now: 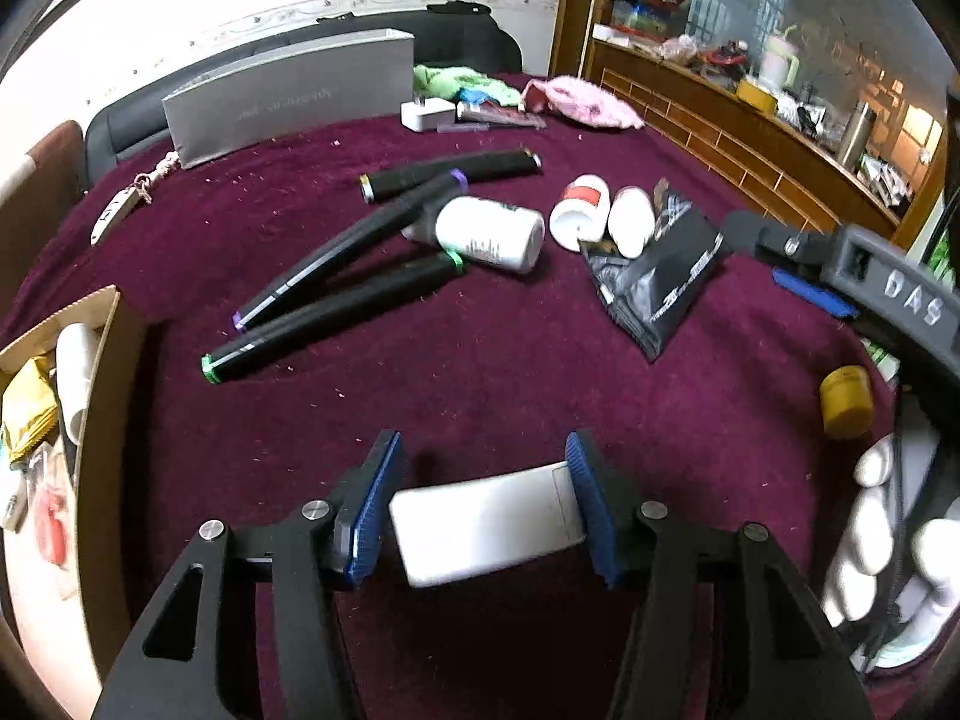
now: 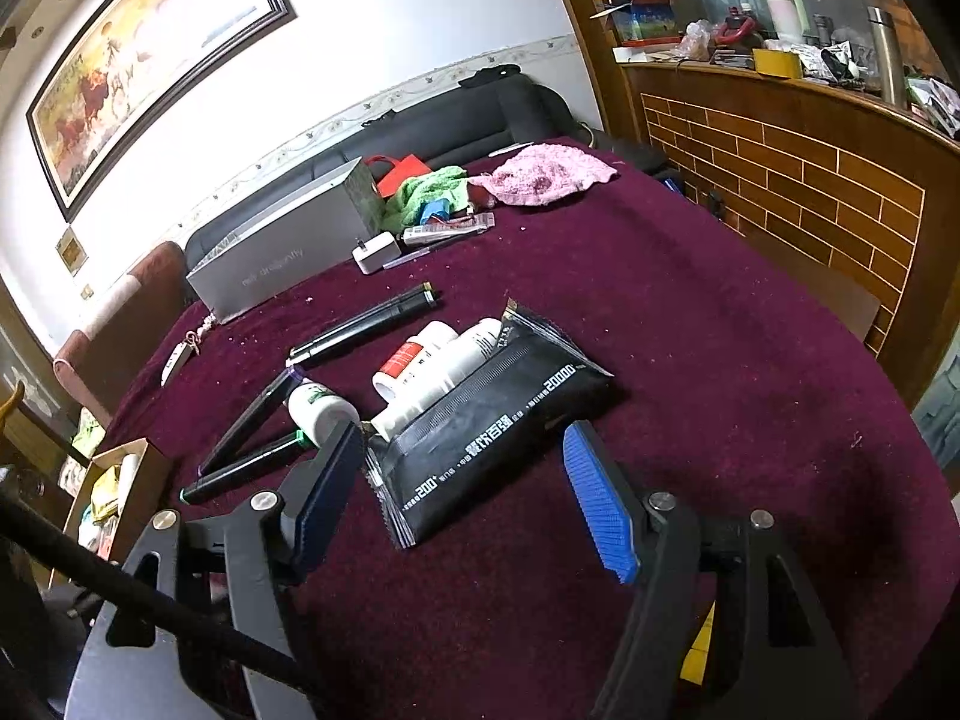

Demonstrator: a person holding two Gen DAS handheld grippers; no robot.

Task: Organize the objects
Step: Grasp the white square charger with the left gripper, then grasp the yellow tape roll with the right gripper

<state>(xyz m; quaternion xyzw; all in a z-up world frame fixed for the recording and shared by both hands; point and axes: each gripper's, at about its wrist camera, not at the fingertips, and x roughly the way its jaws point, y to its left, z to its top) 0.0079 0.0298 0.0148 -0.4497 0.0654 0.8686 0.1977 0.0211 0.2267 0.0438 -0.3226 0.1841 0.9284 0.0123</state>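
- My left gripper (image 1: 483,516) is clamped on a white rounded-rectangular case (image 1: 486,528), smooth plastic, its ends pressed against both ribbed blue pads, held above the maroon tabletop (image 1: 480,372).
- My right gripper (image 2: 465,498) stands wide apart with nothing between its pads, poised over the near end of a black foil pouch (image 2: 486,438) that lies flat, crinkled and glossy, with white print and serrated edges.
- Behind the pouch, touching it, two white cylindrical bottles (image 2: 420,369) lie on their sides, one with a red label.
- A third white bottle (image 1: 489,234) rests across three long black markers (image 1: 336,306) with coloured end bands, green, purple and yellow; the markers cross one another loosely.
- At the left edge an open cardboard box (image 1: 99,420) holds a white tube and packets.
- A small yellow jar (image 1: 846,402) sits near the right edge, beside my white-gloved hand (image 1: 882,546).
- Farther back stand a long grey box (image 1: 288,96), a white charger (image 1: 426,114), and green and pink fuzzy cloths (image 1: 576,99).
- The tabletop cover is plush and flecked with pale crumbs.
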